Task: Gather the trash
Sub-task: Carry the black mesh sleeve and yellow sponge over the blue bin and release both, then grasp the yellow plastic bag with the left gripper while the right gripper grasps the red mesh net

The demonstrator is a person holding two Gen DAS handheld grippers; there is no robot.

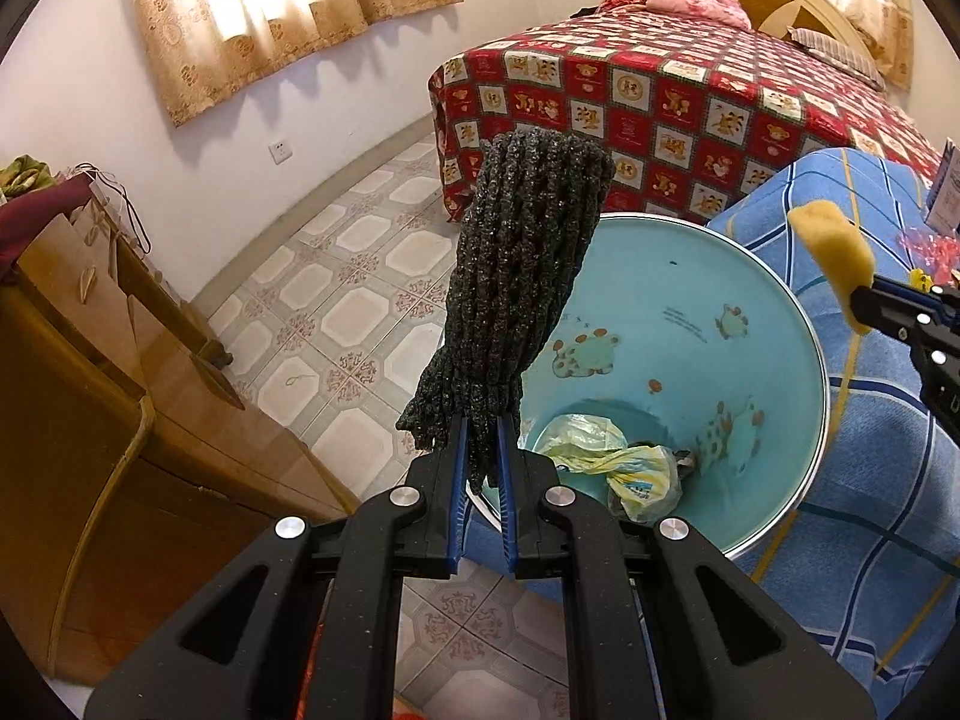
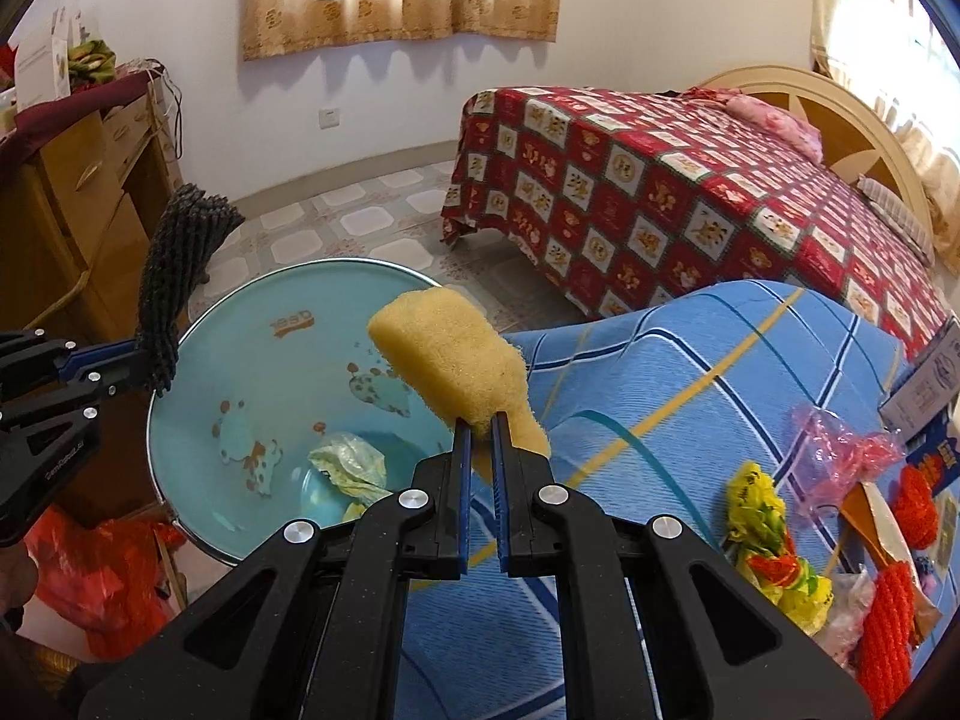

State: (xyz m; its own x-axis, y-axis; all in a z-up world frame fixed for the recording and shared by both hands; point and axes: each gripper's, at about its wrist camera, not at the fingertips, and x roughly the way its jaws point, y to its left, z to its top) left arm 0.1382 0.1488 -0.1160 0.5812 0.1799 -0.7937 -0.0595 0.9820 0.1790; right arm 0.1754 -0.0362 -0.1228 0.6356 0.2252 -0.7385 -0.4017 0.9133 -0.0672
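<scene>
My left gripper (image 1: 483, 426) is shut on a dark grey foam net sleeve (image 1: 522, 294) and holds it upright at the left rim of a light blue trash bin (image 1: 750, 312). The sleeve also shows in the right wrist view (image 2: 171, 264). My right gripper (image 2: 480, 423) is shut on a yellow sponge (image 2: 450, 354), holding it above the bin's right rim (image 2: 180, 330). The sponge also shows in the left wrist view (image 1: 837, 252). Crumpled plastic wrappers (image 1: 618, 462) lie at the bin's bottom.
A blue checked cloth (image 2: 690, 372) covers a surface right of the bin, with yellow, pink and red-orange wrappers (image 2: 774, 546) on it. A bed with a red patterned cover (image 2: 690, 192) stands behind. A wooden cabinet (image 1: 90, 420) is left. A red bag (image 2: 96, 576) lies on the floor.
</scene>
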